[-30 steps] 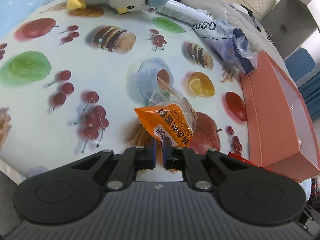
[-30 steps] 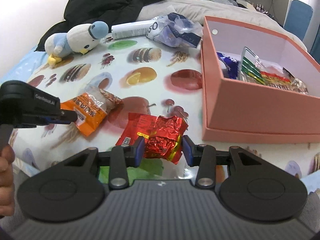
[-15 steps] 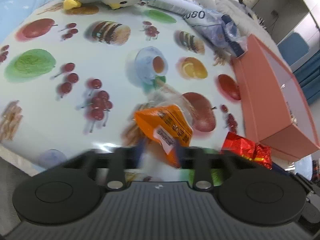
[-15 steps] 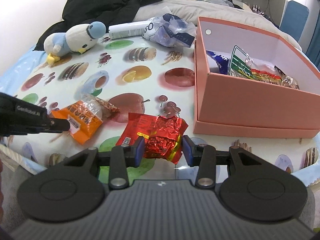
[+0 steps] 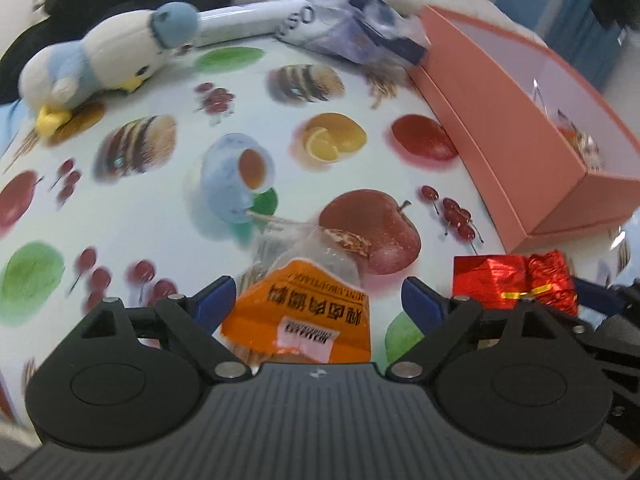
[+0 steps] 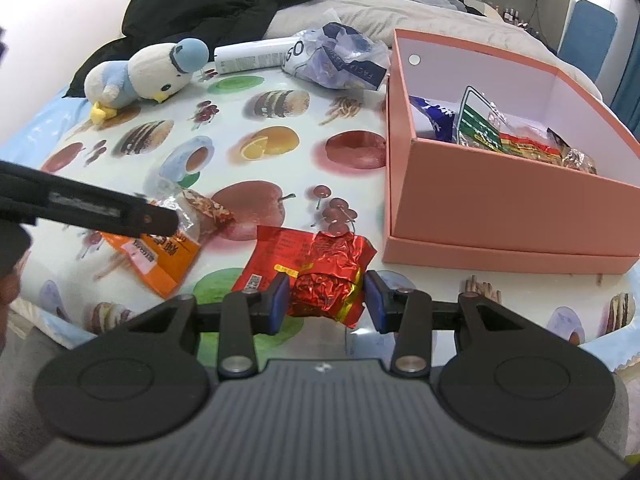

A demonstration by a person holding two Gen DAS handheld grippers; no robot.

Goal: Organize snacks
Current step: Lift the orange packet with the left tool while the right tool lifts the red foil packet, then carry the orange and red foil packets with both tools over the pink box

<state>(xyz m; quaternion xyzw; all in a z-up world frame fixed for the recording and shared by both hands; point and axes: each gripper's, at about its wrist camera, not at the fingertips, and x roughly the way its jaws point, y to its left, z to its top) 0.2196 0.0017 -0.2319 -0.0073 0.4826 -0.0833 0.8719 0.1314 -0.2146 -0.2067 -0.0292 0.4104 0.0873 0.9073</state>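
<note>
My left gripper [image 5: 316, 300] and right gripper [image 6: 324, 300] look alike: matte black ribbed bodies, round side discs, silver pivot screws, blue pads on the fingers [image 6: 278, 302].

Bare tablecloth [image 6: 304, 128] between the snacks and the pink box [image 6: 500, 216]. Box top open, packets [image 6: 516, 140] filling the right side. Plush bird [image 6: 140, 76] and crumpled bag [image 6: 340, 64] along the far edge.
</note>
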